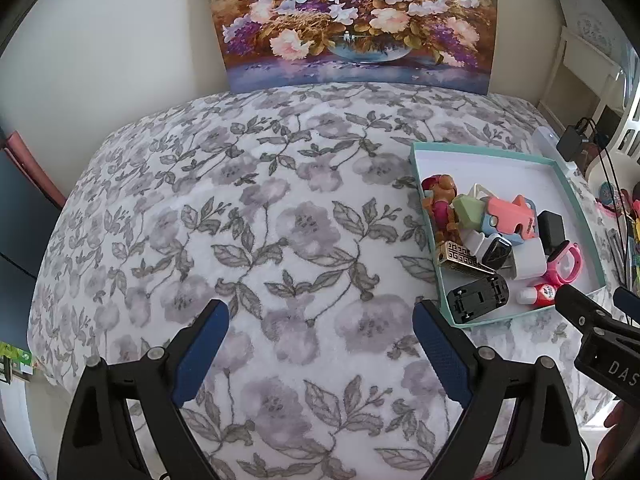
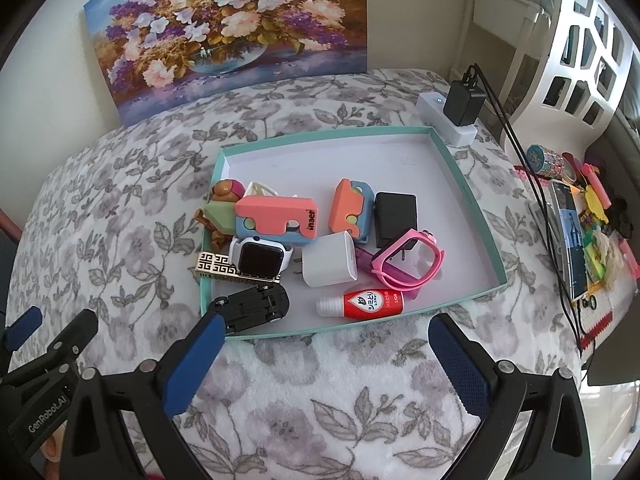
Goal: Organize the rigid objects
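Observation:
A shallow teal-rimmed tray (image 2: 466,184) lies on the floral blanket and holds several small rigid objects: a black toy car (image 2: 256,306), a red and white tube (image 2: 362,303), a white charger (image 2: 330,265), a pink watch band (image 2: 408,262), a white smartwatch (image 2: 260,260) and a black adapter (image 2: 395,214). The tray also shows in the left wrist view (image 1: 430,222) at the right. My right gripper (image 2: 326,330) is open and empty, just in front of the tray's near edge. My left gripper (image 1: 320,320) is open and empty above bare blanket, left of the tray.
A flower painting (image 1: 356,20) leans against the wall at the back. A white power strip with a black plug (image 2: 460,108) sits behind the tray, its cable running right. A phone and colourful clutter (image 2: 576,236) line the right edge. The floral blanket (image 1: 240,220) spreads left.

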